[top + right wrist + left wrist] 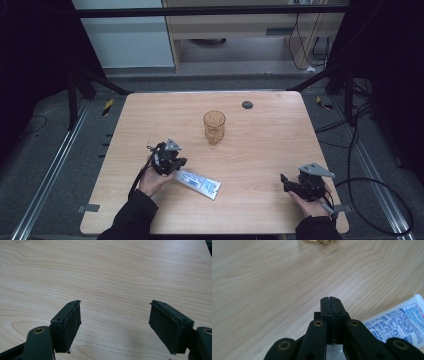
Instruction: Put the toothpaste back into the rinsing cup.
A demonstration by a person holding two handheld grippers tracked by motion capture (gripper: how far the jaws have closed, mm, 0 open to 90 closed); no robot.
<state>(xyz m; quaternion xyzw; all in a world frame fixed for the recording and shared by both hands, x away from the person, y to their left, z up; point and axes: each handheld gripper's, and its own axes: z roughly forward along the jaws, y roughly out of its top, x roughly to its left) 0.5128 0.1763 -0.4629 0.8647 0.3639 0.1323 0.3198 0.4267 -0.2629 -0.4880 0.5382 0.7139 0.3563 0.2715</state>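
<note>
Two grippers wait low over the desk [260, 150]: the left gripper [331, 305] is clenched on nothing, the right gripper [115, 322] released wide. A white-and-blue printed toothpaste tube [199, 183] lies flat just right of the left gripper, likely staged for pickup. An amber glass [214, 127] stands upright ahead.

One amber glass [214, 127], one toothpaste tube [198, 183], two grippers, one table [270, 150]
</note>
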